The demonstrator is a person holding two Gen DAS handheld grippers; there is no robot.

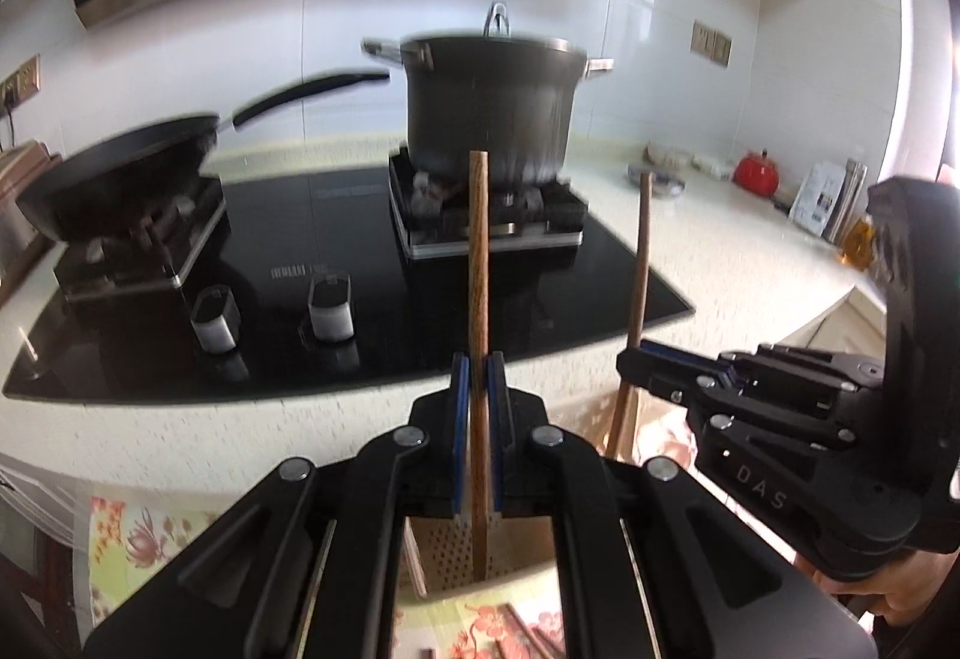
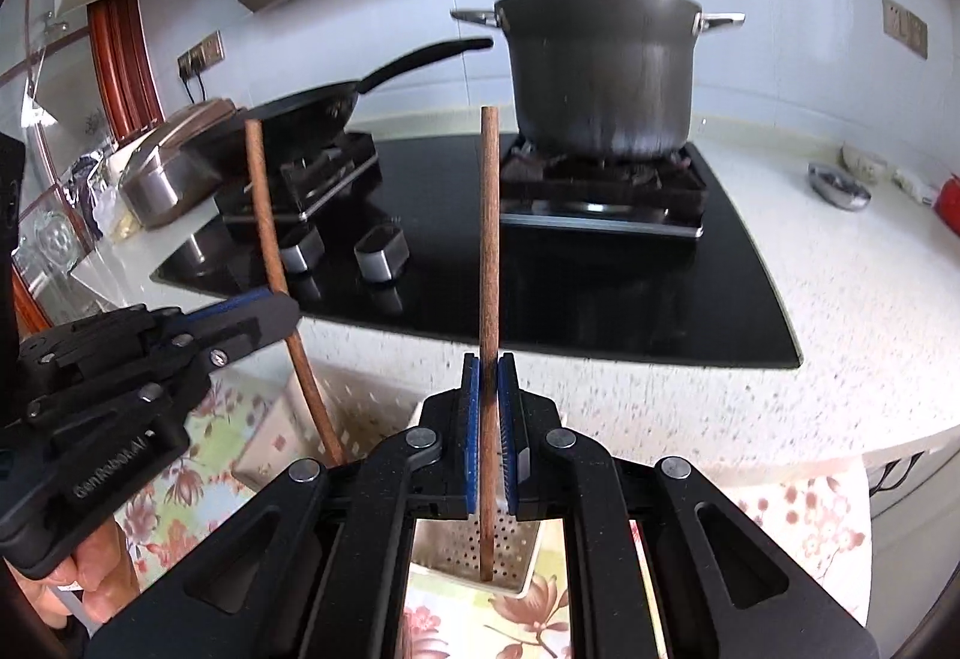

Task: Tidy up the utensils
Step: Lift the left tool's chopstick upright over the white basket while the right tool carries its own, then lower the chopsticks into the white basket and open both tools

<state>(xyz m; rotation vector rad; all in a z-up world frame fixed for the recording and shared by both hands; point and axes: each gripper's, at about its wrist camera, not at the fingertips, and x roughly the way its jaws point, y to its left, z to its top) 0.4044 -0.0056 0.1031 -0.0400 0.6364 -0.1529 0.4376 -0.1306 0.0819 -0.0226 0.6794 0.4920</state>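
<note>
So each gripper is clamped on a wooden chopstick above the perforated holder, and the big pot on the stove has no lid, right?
Not quite. The pot has its lid on; the lid's handle shows in the right wrist view. The rest holds: left gripper and right gripper each clamp a wooden chopstick above the perforated holder.

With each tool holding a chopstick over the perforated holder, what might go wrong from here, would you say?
1. The left chopstick and right chopstick are each pinched low, so they could pivot or slip.
2. The holder looks light and may tip if a tip catches its rim.
3. The tools work close together and could collide.
</note>
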